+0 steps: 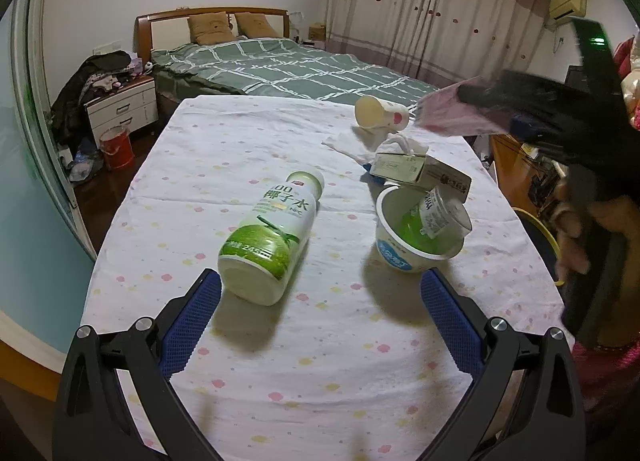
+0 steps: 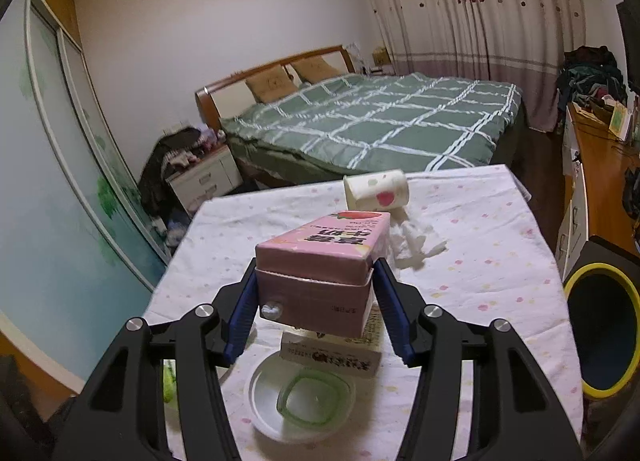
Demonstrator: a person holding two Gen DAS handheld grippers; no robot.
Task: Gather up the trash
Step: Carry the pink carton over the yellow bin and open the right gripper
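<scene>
Pink strawberry-milk carton [image 2: 320, 281], rectangular card, clamped across its width between the blue pads of the right hand-held gripper [image 2: 316, 301] and held clear above the surface [image 2: 480, 261], which carries a white cloth with coloured dots. Below it: a flattened white box [image 2: 332, 357] and a white plastic bowl [image 2: 300, 401] with a green cup inside.

Left hand-held gripper [image 1: 320, 301] wide open, nothing held, hovering low between a toppled green-and-white coconut-water bottle [image 1: 272, 233] and the bowl.

Black bin with yellow rim [image 2: 600, 325] sits off the right edge of the surface, mouth facing the camera. Likely destination.

Risks, as judged:
- Carton is pinched near one end, most of its length sticking out forward; a fast swing could pivot it out of the pads.
- Card walls may crush, loosening the hold.
- Low carry could clip the tipped paper cup [image 2: 376, 193] or crumpled tissue [image 2: 412, 241].
- Early release would miss the bin mouth.
</scene>
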